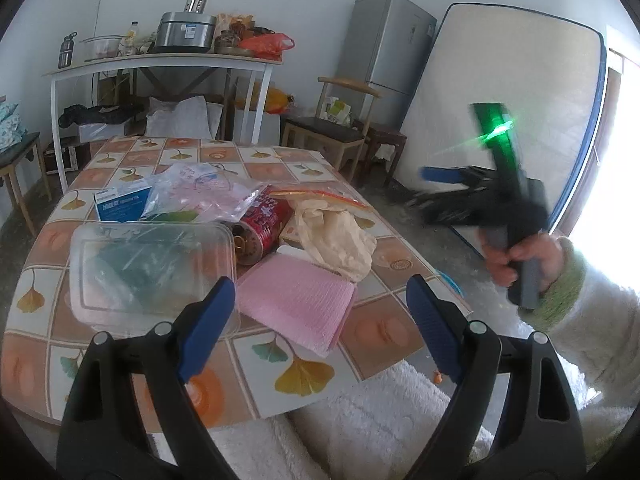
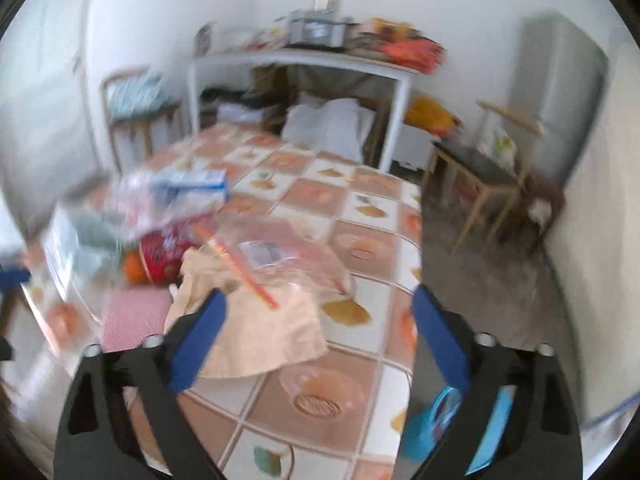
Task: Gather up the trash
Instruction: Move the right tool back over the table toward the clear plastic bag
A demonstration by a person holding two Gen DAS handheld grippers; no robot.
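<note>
Spread over a surface [image 1: 168, 364] with a leaf-patterned tile cloth: a heap of trash, listed from the left. At far left, a clear plastic container [image 1: 150, 270], lying flat. Behind it, a blue and white box [image 1: 120, 204] partly under a crumpled clear plastic bag [image 1: 200, 196]. Next, a red can [image 1: 262, 228] on its side, open end toward the container and touching it. In front of the can, a pink sheet [image 1: 296, 300] lying flat, just beside the container. Further right, a crumpled beige bag [image 1: 340, 240] with a clear zip bag [image 1: 328, 198] with an orange strip behind it.

Left gripper [image 1: 320, 320] held above the near edge of the surface, jaws wide apart and holding nothing, pink sheet showing between them.

Right of the surface, right gripper [image 1: 452, 184] raised in a hand [image 1: 520, 258] over the floor, blurred. Seen from its own camera, right gripper [image 2: 320, 332] with jaws apart, nothing gripped, beige bag [image 2: 248, 332] below them. On the floor, near the surface's right edge, a blue bin [image 2: 440, 424].
</note>
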